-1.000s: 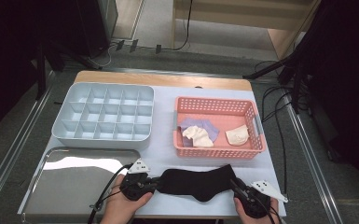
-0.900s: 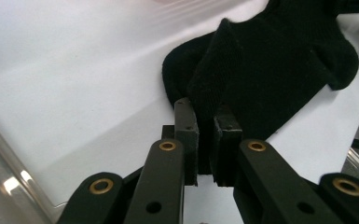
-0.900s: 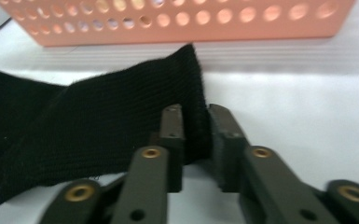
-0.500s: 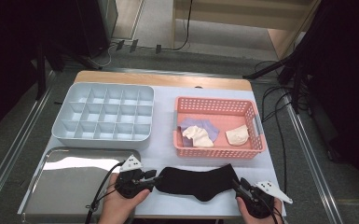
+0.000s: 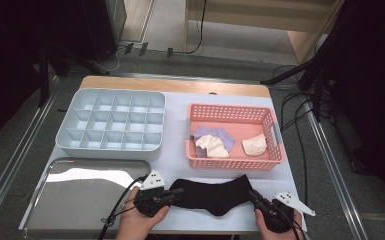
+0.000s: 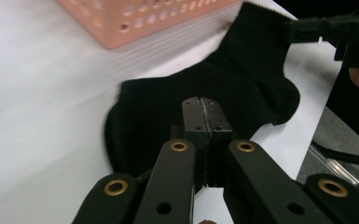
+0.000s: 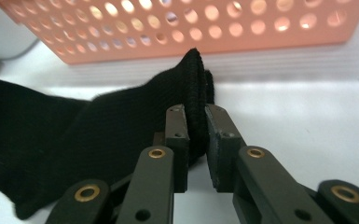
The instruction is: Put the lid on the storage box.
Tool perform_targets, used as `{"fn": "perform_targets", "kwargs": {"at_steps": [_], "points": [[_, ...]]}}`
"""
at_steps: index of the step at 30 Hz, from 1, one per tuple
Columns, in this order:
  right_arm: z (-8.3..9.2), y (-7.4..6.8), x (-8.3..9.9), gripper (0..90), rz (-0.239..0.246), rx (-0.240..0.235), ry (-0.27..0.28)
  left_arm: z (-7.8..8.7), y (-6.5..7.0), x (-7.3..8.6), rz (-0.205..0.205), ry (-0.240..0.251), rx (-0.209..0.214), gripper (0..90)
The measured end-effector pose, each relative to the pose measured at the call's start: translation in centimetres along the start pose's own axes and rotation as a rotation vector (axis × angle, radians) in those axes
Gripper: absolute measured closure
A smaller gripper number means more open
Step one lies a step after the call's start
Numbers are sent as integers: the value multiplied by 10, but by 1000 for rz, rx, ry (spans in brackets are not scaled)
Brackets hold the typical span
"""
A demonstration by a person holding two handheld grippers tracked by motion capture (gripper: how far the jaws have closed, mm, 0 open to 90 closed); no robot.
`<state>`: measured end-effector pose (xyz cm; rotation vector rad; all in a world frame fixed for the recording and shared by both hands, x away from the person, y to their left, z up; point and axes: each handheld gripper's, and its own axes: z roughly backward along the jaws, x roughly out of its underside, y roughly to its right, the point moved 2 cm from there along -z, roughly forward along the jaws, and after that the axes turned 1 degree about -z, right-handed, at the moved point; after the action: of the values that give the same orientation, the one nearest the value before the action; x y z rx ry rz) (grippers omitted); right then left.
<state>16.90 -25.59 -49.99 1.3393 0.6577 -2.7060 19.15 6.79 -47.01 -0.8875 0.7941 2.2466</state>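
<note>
black sock [image 5: 214,196] lies stretched crosswise between the grippers, long axis running gripper to gripper. left gripper [image 5: 176,193] has just clenched at one end, pads together; right gripper [image 5: 254,196] pinches the cuff, jaws just closing.

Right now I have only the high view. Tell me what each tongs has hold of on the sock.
Observer: In the right gripper view the right tongs have just been closing, and the ribbed cuff of the sock stands pinched between their pads.
Operator: Now check the left one.
Observer: In the left gripper view the left tongs have just closed. The pads are pressed together over the sock's other end, and I cannot tell whether any fabric is caught between them.
</note>
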Motion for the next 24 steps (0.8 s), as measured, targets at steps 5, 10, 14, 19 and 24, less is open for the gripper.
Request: {"fn": "perform_targets", "kwargs": {"at_steps": [5,10,14,19,24], "points": [[1,-8,-6,806,19,-31,29,-20,14,-3,-8,-22,27,900],[3,-14,-9,804,27,-48,35,-37,25,-8,-15,-31,40,900],[8,-13,-14,804,27,-43,55,-52,30,-8,-20,-67,29,900],[8,-1,-13,808,3,-15,44,-63,28,-6,-53,-114,-20,900],[7,5,-12,811,-17,-8,33,-62,29,-8,-44,-110,-20,900]]}}
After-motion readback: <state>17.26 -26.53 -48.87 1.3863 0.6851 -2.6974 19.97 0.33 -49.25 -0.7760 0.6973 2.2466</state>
